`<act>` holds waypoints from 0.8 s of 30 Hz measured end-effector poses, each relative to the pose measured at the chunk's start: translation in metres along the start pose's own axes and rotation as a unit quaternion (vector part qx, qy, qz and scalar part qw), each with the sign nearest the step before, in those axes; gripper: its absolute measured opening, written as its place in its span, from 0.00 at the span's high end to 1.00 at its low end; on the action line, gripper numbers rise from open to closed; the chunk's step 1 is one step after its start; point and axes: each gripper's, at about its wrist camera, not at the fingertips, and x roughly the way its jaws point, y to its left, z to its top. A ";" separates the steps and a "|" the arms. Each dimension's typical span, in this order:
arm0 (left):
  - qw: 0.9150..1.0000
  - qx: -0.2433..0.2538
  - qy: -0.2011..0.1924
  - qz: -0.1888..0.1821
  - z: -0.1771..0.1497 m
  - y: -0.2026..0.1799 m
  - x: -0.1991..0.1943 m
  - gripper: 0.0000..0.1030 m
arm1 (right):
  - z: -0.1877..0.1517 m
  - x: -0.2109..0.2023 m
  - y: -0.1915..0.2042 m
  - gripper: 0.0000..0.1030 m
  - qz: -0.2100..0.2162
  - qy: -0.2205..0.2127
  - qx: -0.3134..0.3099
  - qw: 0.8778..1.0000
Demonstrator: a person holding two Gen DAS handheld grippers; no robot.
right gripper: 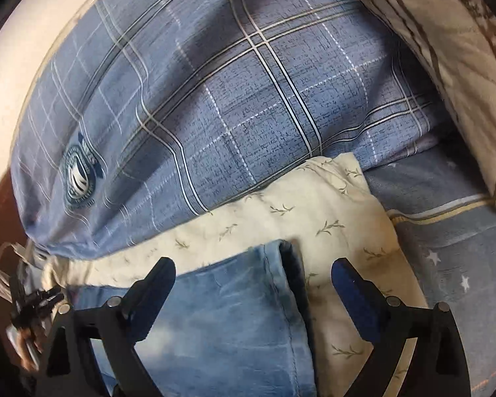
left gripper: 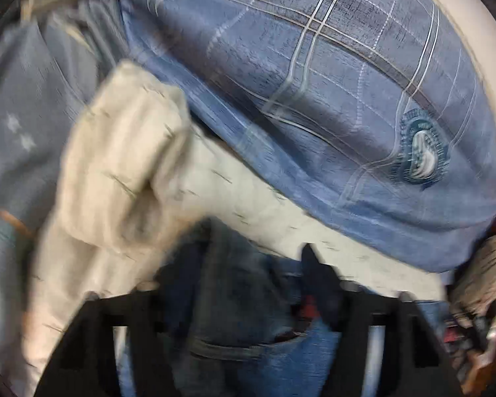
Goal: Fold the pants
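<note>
Both grippers' bases cropped, left gripper [left gripper: 254,264] blurred over jeans [right gripper: 221,317]

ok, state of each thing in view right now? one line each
jeans: folded, lying flat on the cream cloth, fold edge between the right tool's fingers.
right tool: open, not gripping.
left tool: open over the jeans' pocket, blurred.
cream leaf-print cloth: spread under the jeans.
blue plaid pillow: resting behind the cloth.

Left view is motion-blurred; jeans [left gripper: 248,347] perhaps waistband, cut off below.
</note>
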 end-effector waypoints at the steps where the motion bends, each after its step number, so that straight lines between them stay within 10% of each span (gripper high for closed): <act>1: 1.000 0.009 0.014 0.009 0.000 0.000 0.008 0.34 | 0.001 0.005 0.001 0.06 -0.006 0.006 -0.005 1.000; 3: 0.999 0.008 0.040 0.015 -0.002 0.001 0.025 0.34 | 0.002 0.016 0.003 0.06 -0.011 0.018 -0.010 1.000; 6: 0.995 -0.004 0.100 0.018 -0.008 0.004 0.057 0.70 | 0.003 0.041 0.013 0.09 -0.028 0.042 -0.036 0.998; 7: 0.995 -0.003 0.103 0.020 -0.009 0.003 0.060 0.79 | 0.003 0.050 0.017 0.18 -0.041 0.052 -0.047 0.997; 8: 0.995 0.003 0.096 0.020 -0.008 -0.001 0.059 0.85 | 0.002 0.060 0.018 0.58 -0.061 0.067 -0.055 0.994; 9: 0.996 0.010 0.083 0.024 -0.007 -0.005 0.053 0.86 | 0.002 0.065 0.021 0.77 -0.068 0.077 -0.061 0.993; 11: 0.997 0.056 0.005 0.047 -0.005 -0.023 0.023 0.87 | 0.000 0.057 0.039 0.84 -0.089 0.055 -0.108 0.989; 14: 0.990 0.118 -0.038 0.072 -0.013 -0.042 0.013 0.87 | -0.006 0.029 0.075 0.84 -0.140 -0.029 -0.192 0.971; 19: 0.992 0.093 0.032 0.078 -0.028 -0.016 0.052 0.76 | -0.007 0.067 0.038 0.75 -0.117 0.041 -0.108 0.986; 21: 0.994 0.088 0.032 0.057 -0.028 -0.013 0.042 0.65 | -0.009 0.064 0.019 0.40 -0.059 0.047 -0.055 0.996; 24: 0.997 0.062 0.023 0.046 -0.018 -0.005 0.028 0.40 | -0.001 0.045 0.007 0.31 -0.028 0.021 -0.025 0.999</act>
